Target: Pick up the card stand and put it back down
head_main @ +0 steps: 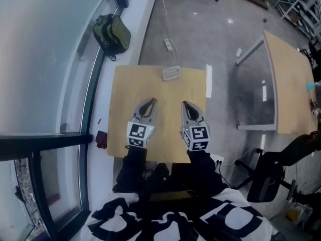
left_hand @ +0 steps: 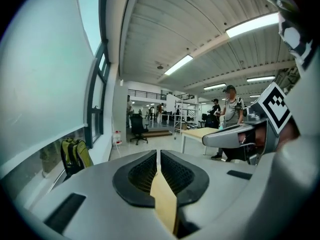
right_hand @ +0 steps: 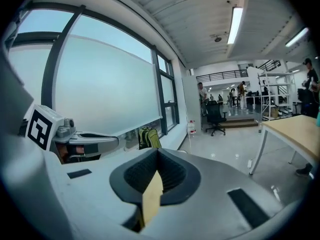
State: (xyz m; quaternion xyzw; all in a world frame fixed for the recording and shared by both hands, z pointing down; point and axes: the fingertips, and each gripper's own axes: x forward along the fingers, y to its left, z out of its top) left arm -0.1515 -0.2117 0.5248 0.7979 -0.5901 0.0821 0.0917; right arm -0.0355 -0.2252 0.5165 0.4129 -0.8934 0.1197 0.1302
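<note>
A thin white upright piece (head_main: 208,81), which may be the card stand, sits at the right edge of the wooden table (head_main: 165,92), near the far corner. Both grippers rest side by side over the near half of the table, pointing away from me. The left gripper (head_main: 150,101) is shut with nothing between its jaws, and its own view (left_hand: 157,156) looks level across the room. The right gripper (head_main: 184,103) also looks shut and empty (right_hand: 157,156). It lies a little short and left of the white piece. Neither gripper view shows the white piece.
A white power strip (head_main: 171,73) lies at the table's far edge, its cable running off across the floor. A green backpack (head_main: 112,34) leans by the window at the left. A second table (head_main: 288,84) and a black chair (head_main: 266,177) stand at the right. People (left_hand: 231,109) stand far off.
</note>
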